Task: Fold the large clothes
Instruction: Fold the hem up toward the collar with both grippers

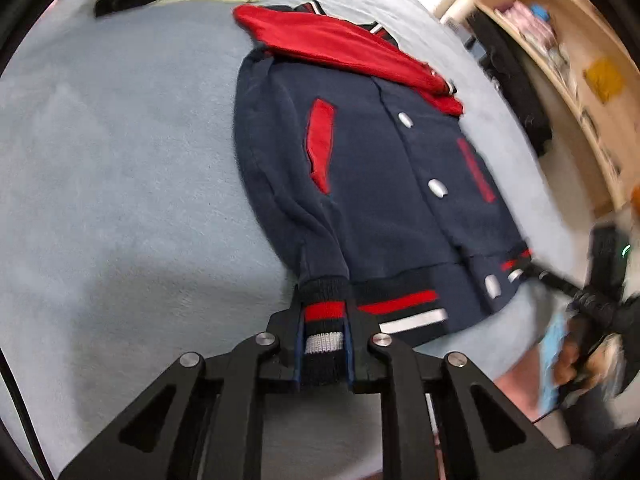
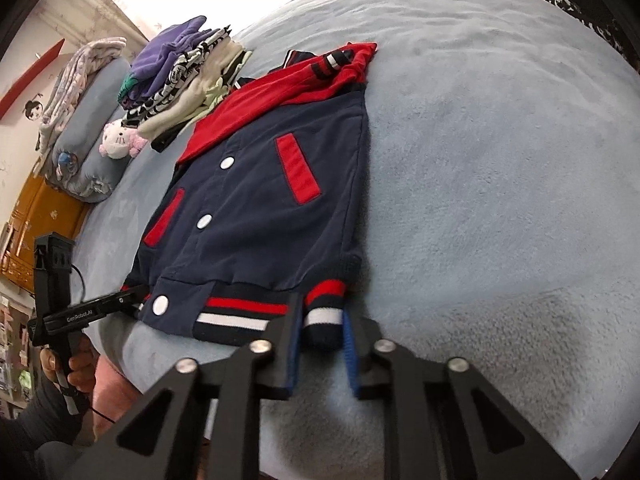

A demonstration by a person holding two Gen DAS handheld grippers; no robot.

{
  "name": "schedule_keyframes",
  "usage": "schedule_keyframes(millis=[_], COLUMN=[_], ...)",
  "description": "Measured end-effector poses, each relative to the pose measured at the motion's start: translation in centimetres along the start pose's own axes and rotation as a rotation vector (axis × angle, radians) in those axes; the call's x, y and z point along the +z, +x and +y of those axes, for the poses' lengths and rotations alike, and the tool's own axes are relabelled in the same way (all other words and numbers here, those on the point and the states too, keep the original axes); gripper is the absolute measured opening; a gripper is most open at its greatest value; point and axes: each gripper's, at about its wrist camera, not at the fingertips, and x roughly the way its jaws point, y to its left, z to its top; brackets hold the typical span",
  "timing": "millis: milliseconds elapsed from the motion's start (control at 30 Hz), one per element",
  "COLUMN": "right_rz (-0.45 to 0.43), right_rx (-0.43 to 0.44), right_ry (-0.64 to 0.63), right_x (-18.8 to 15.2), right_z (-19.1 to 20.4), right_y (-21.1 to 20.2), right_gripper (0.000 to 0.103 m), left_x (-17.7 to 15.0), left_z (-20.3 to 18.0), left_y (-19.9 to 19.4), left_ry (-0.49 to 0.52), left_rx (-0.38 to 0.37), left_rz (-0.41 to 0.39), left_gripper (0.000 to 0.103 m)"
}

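The varsity jacket is matt navy fleece (ribbed knit at the striped hem), with glossy snaps; the bed cover is plush, fuzzy cloth.

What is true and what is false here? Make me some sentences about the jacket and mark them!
1. The jacket is navy and red. True.
2. It hangs on a hanger. False: it lies flat on the light blue blanket.
3. The left gripper has its fingers shut on the striped hem. True.
4. The snaps are black. False: they are white.
5. The right gripper holds nothing. False: its fingers pinch the hem's other corner.
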Motion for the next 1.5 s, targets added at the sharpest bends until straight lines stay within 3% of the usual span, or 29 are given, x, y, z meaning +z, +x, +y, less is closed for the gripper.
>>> schedule_keyframes(millis=[67,200,400,667,833,967,1033,1100,1133,1167,1200,1367,1500], right_rz=[-0.009,-0.054,-0.156,-0.258,-0.238,-0.209,-0.192,-0.164,-0.152,-0.151,-0.153,-0.177,-0.184], right_rx=[0.010,0.048,0.120,0.177,0.181,0.166,0.159,0.162,0.166,0.174,0.182,0.146,0.066], right_ry=[0.006,0.019,0.027,0.097,0.152,0.165,0.173,0.192,0.198,0.197,0.193,0.128,0.042], right_x=[0.3,1.9,7.2,16.2,20.0,21.4,21.8,22.0,22.0,22.1,22.1,22.2,22.7], right_z=[0.1,0.5,1.5,0.7,-0.4,-0.8,-1.0,-1.3,-1.5,-1.6,-1.6,-1.2,-0.6], right_y=[-0.3,-1.6,-3.5,-2.1,1.1,3.5,4.3,5.0,5.3,5.3,5.3,5.0,5.7], right_gripper=[0.012,0.012,0.011,0.011,0.012,0.015,0.018,0.027,0.037,0.042,0.044,0.047,0.047], left_x=[0.3,1.3,5.9,14.2,18.4,19.9,20.4,21.0,21.0,21.2,21.3,21.8,22.6], left_z=[-0.2,0.2,0.1,-0.5,0.8,2.2,2.7,3.3,3.5,3.7,3.8,3.4,3.2], left_y=[0.0,-0.9,-3.6,-4.0,-2.4,-0.5,0.4,1.3,1.5,1.6,1.5,0.9,1.5], left_ry=[-0.036,-0.146,-0.229,-0.197,-0.211,-0.233,-0.233,-0.244,-0.249,-0.253,-0.253,-0.197,-0.127], left_rx=[-0.006,-0.111,-0.230,-0.219,-0.180,-0.157,-0.139,-0.134,-0.134,-0.137,-0.149,-0.142,-0.064], left_rz=[0.001,-0.038,-0.167,-0.254,-0.267,-0.253,-0.234,-0.199,-0.194,-0.193,-0.199,-0.234,-0.243], left_gripper=[0.012,0.011,0.011,0.011,0.012,0.013,0.020,0.049,0.057,0.072,0.077,0.077,0.077])
